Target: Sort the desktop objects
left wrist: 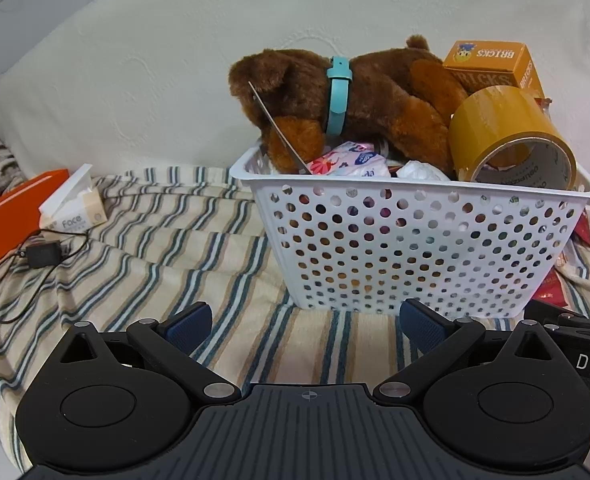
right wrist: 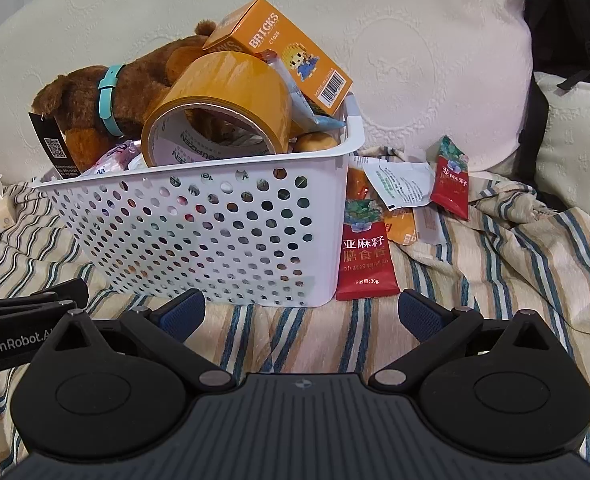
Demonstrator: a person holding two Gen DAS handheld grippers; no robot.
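A white perforated basket [left wrist: 415, 240] [right wrist: 199, 224] stands on a striped cloth, piled full. On top lie a brown plush dog with a teal collar [left wrist: 359, 96] [right wrist: 127, 84], a roll of tan tape [left wrist: 507, 132] [right wrist: 223, 100] and an orange BRICKS box [left wrist: 495, 64] [right wrist: 283, 52]. My left gripper [left wrist: 305, 330] is open and empty, just in front of the basket. My right gripper [right wrist: 301, 314] is open and empty, in front of the basket's right corner. Red sachets [right wrist: 365, 256] [right wrist: 451, 180] and paper packets [right wrist: 401, 184] lie right of the basket.
Left of the basket lie a tissue pack [left wrist: 73, 204], an orange box [left wrist: 3, 216] and a black charger with cable [left wrist: 41, 254]. A large white pillow [left wrist: 175, 60] stands behind. Rumpled striped cloth [right wrist: 515, 248] covers the surface.
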